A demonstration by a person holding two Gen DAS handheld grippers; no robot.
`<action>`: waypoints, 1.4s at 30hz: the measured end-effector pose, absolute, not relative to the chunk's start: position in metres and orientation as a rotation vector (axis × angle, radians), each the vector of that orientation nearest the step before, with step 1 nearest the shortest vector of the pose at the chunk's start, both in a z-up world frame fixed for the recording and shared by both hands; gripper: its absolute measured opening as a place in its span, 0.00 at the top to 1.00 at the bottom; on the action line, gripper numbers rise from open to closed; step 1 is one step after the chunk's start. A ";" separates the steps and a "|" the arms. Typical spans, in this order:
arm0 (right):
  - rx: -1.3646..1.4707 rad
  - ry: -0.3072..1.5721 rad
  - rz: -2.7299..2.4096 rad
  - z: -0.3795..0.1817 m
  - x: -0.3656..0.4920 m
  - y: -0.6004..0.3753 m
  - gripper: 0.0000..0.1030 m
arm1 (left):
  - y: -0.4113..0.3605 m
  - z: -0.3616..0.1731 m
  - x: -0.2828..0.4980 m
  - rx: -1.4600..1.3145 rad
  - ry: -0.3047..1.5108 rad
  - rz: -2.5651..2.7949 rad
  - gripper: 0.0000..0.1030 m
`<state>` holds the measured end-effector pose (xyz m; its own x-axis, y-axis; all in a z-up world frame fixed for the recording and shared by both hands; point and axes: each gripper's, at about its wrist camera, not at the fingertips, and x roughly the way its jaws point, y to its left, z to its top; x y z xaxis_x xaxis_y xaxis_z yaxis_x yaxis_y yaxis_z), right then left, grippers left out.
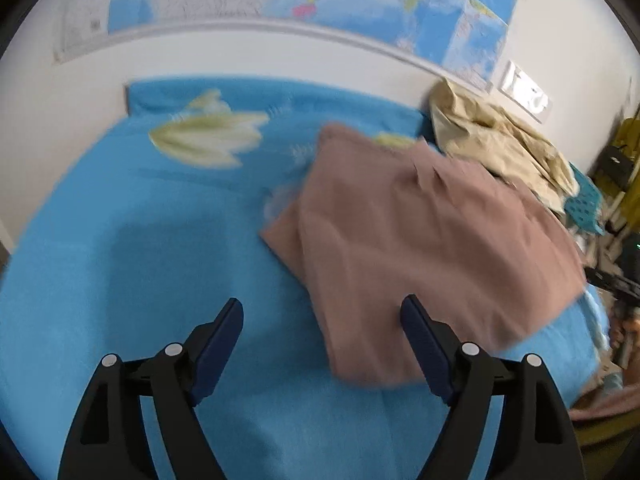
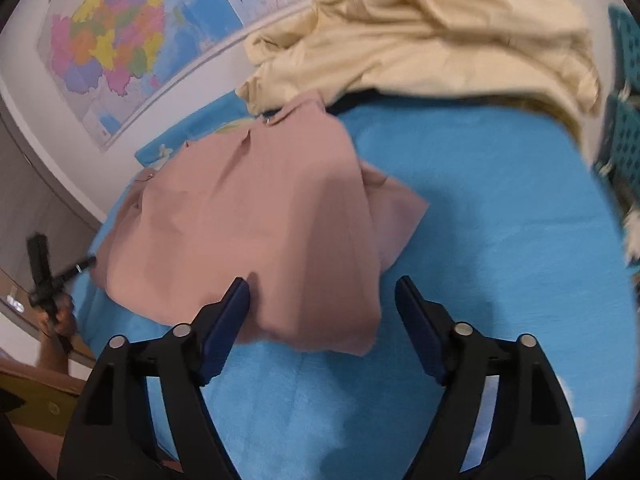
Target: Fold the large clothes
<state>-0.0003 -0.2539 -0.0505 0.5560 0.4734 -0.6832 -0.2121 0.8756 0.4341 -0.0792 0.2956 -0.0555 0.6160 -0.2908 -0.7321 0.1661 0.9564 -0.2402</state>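
Observation:
A dusty pink garment (image 1: 420,240) lies folded in layers on the blue bed sheet (image 1: 140,260). It also shows in the right wrist view (image 2: 260,220). My left gripper (image 1: 322,312) is open and empty, hovering over the garment's near left edge. My right gripper (image 2: 322,292) is open and empty, just above the garment's near corner. The left gripper also shows small at the left edge of the right wrist view (image 2: 44,272), held in a hand.
A crumpled cream garment (image 2: 420,40) lies at the back of the bed; it also shows in the left wrist view (image 1: 500,148). A wall map (image 2: 120,40) hangs behind. A teal perforated basket (image 2: 624,112) stands at the right. Cluttered shelves (image 1: 620,200) are at the right.

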 end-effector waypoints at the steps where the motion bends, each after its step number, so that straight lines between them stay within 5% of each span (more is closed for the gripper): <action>1: 0.337 0.904 0.430 -0.053 0.001 -0.254 0.49 | 0.292 -0.058 -0.082 -0.152 0.880 -0.286 0.24; 5: 0.320 0.909 0.439 -0.052 0.005 -0.246 0.61 | 0.276 -0.068 -0.083 -0.121 0.906 -0.341 0.30; 7: 0.307 0.904 0.434 -0.049 0.004 -0.244 0.65 | 0.274 -0.068 -0.080 -0.121 0.906 -0.332 0.41; 8: 0.306 0.903 0.432 -0.049 0.005 -0.244 0.68 | 0.272 -0.067 -0.078 -0.135 0.911 -0.347 0.56; 11: 0.307 0.899 0.422 -0.048 0.006 -0.245 0.73 | 0.260 -0.063 -0.077 -0.083 0.906 -0.319 0.66; 17: 0.299 0.894 0.407 -0.046 0.010 -0.244 0.78 | 0.240 -0.060 -0.078 0.056 0.896 -0.243 0.67; 24: 0.275 0.867 0.383 -0.036 0.010 -0.243 0.84 | 0.244 -0.055 -0.076 0.049 0.885 -0.240 0.80; 28: 0.299 0.884 0.353 -0.043 0.022 -0.244 0.85 | 0.251 -0.059 -0.067 -0.007 0.897 -0.243 0.77; 31: 0.322 0.922 0.331 -0.052 0.028 -0.242 0.81 | 0.261 -0.063 -0.063 -0.083 0.917 -0.240 0.66; 33: 0.329 0.929 0.312 -0.051 0.025 -0.244 0.68 | 0.265 -0.062 -0.064 -0.097 0.914 -0.216 0.57; 34: 0.340 0.929 0.300 -0.049 0.021 -0.245 0.67 | 0.266 -0.063 -0.064 -0.101 0.917 -0.215 0.57; 37: 0.367 0.902 0.291 -0.042 0.008 -0.252 0.41 | 0.268 -0.064 -0.065 -0.121 0.922 -0.219 0.56; 42: 0.461 0.876 0.335 -0.036 -0.021 -0.262 0.35 | 0.270 -0.065 -0.064 -0.145 0.929 -0.213 0.55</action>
<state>-0.0210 -0.2624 -0.0359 0.5990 0.4618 -0.6542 -0.0936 0.8517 0.5155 -0.0637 0.2700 -0.0648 0.5797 -0.2443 -0.7774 0.1192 0.9692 -0.2156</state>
